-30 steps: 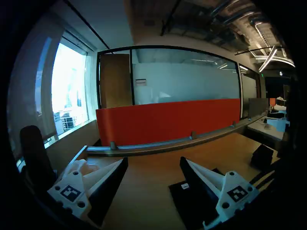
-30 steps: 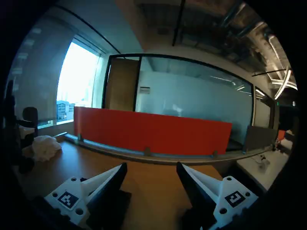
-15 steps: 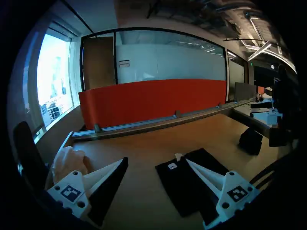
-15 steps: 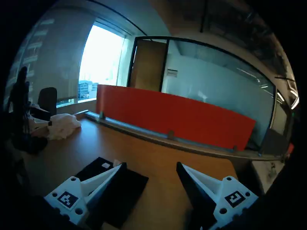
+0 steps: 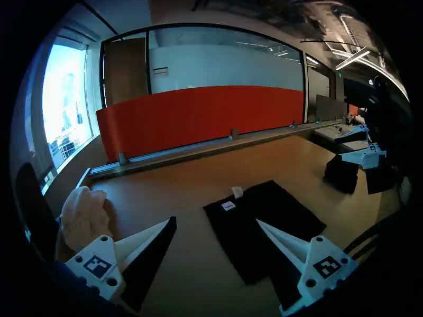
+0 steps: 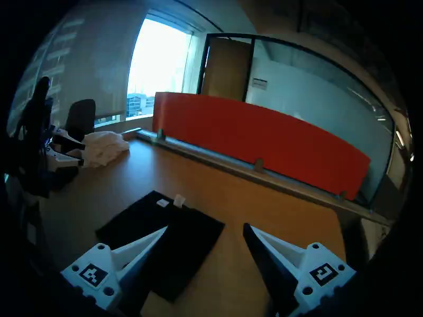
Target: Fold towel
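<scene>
A black towel (image 5: 259, 227) lies spread flat on the wooden table (image 5: 174, 195), with small white tags (image 5: 228, 205) at its far edge. My left gripper (image 5: 214, 221) hovers open above its near left part, holding nothing. In the right gripper view the same towel (image 6: 164, 238) lies low and left of centre. My right gripper (image 6: 208, 226) stands open over its near right edge, also holding nothing. Each gripper shows in the other's view: the right one (image 5: 365, 156) at the far right, the left one (image 6: 63, 152) at the far left.
A crumpled white cloth (image 5: 82, 216) (image 6: 106, 148) sits at the table's window end. A dark folded bundle (image 5: 342, 174) rests near the right gripper. A red divider (image 5: 201, 119) on a metal rail bounds the table's far edge. An office chair (image 6: 82, 119) stands by the window.
Both views have tipped down toward the table. The black towel, barely visible a second ago, now lies below both open grippers. Neither gripper has closed.
</scene>
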{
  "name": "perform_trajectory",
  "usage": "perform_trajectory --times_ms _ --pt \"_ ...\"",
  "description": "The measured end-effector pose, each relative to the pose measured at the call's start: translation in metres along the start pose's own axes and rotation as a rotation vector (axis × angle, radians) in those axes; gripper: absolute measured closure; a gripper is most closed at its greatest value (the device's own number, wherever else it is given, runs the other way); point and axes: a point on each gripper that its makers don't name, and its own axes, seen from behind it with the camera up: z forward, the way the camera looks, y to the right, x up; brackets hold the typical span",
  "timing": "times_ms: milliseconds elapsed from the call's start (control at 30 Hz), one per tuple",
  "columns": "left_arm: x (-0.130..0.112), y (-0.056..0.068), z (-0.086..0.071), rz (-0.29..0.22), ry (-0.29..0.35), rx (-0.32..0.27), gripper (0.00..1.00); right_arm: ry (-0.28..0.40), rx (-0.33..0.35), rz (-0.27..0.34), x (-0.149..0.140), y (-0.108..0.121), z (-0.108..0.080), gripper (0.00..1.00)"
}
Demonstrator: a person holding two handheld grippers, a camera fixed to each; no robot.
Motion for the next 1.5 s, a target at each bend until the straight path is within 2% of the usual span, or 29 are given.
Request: perform_trajectory --times_ms 267,567,967,1500 --pt "-0.038 0.018 0.015 0.018 -0.066 -0.026 0.0 -0.052 0.048 0.008 -0.035 -0.015 0.011 0.0" --pt "-0.087 0.037 0.031 0.043 -0.178 -0.065 0.0 -0.135 0.082 0.013 -0.08 -0.025 0.024 0.0" --pt "-0.135 0.058 0.051 0.072 -0.298 -0.132 0.0 -0.241 0.137 0.014 -0.136 -0.045 0.04 0.0" --pt "-0.189 0.083 0.061 0.092 -0.428 -0.209 0.0 -0.37 0.204 0.0 -0.199 -0.066 0.043 0.03"
